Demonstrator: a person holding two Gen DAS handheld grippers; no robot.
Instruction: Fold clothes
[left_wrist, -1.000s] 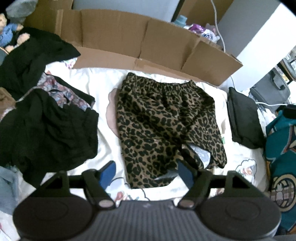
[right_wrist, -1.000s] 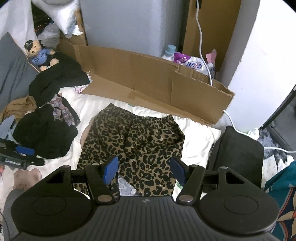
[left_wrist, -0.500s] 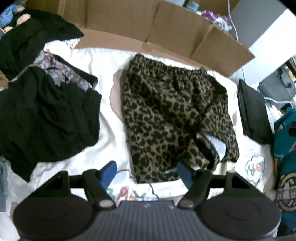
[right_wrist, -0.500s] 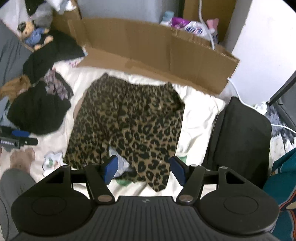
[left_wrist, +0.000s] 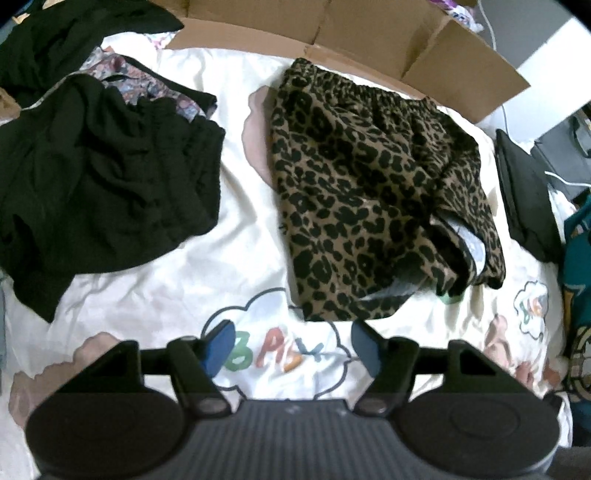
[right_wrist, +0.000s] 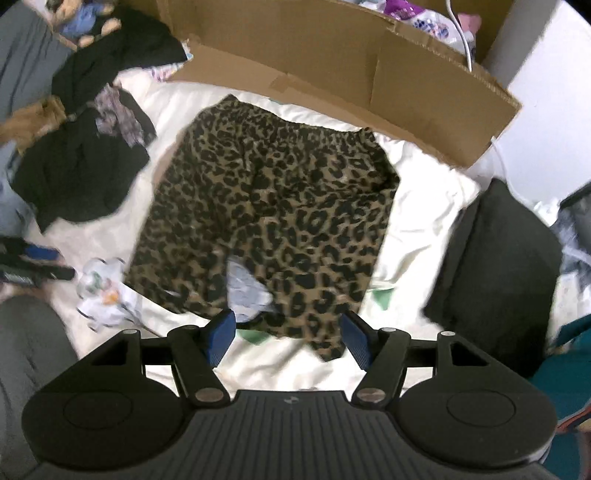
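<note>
I am in a home bedroom: a cartoon-print bedsheet (left_wrist: 258, 236), heaped clothes (left_wrist: 103, 177), a teddy bear (right_wrist: 86, 18), a flattened cardboard box (right_wrist: 332, 70).

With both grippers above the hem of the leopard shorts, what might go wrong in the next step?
1. The leopard shorts have one leg hem turned up, showing grey lining; the right gripper may pinch only one layer.
2. The left gripper, whose jaws are closing with nothing between them, sits over the printed sheet and could catch the sheet too.
3. The black clothes pile lies close by, leaving little room.
</note>
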